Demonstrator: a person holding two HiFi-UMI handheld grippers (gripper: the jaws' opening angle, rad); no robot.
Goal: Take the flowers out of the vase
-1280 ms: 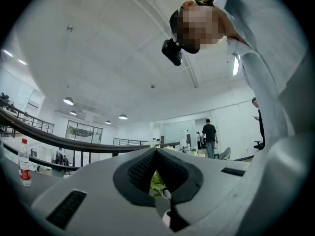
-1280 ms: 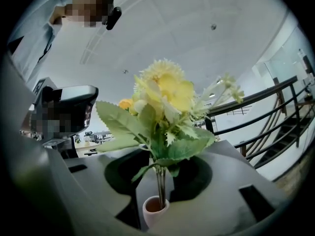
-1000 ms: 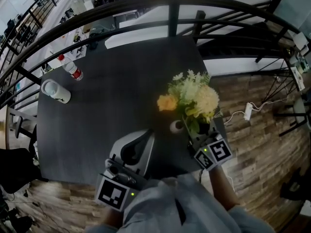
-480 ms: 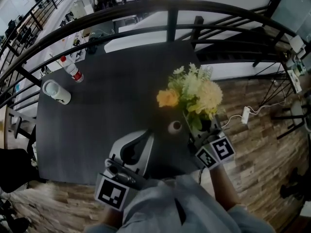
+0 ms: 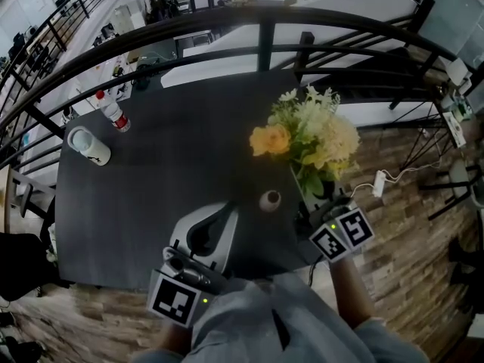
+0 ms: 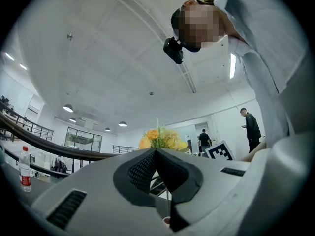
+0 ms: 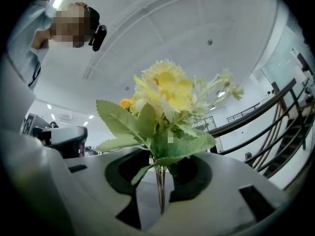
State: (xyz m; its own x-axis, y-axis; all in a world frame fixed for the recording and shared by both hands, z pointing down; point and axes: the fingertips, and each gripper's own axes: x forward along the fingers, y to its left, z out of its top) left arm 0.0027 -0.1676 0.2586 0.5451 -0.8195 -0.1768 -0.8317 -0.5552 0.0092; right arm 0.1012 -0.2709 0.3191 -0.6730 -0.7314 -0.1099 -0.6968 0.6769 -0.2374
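Observation:
A bunch of yellow, cream and orange flowers [image 5: 306, 138] is lifted over the dark table [image 5: 166, 165], its thin green stems clamped in my right gripper [image 5: 315, 206]. In the right gripper view the stems [image 7: 160, 191] run down between the closed jaws, with leaves and blooms [image 7: 165, 95] above. The small round vase [image 5: 270, 200] stands on the table left of that gripper, its mouth free of stems. My left gripper [image 5: 225, 214] rests low near the table's front edge, left of the vase and apart from it, jaws shut on nothing. Over its tips the left gripper view shows the flowers [image 6: 160, 139].
A water bottle [image 5: 112, 110] and a white cup on its side [image 5: 87, 144] lie at the table's far left. A black railing [image 5: 265, 21] curves behind the table. A white power strip [image 5: 378, 184] lies on the wooden floor at right. People [image 6: 251, 127] stand far off.
My right gripper has risen with the bunch, so the blooms sit higher and further right and the stems have left the vase. The left gripper has stayed put.

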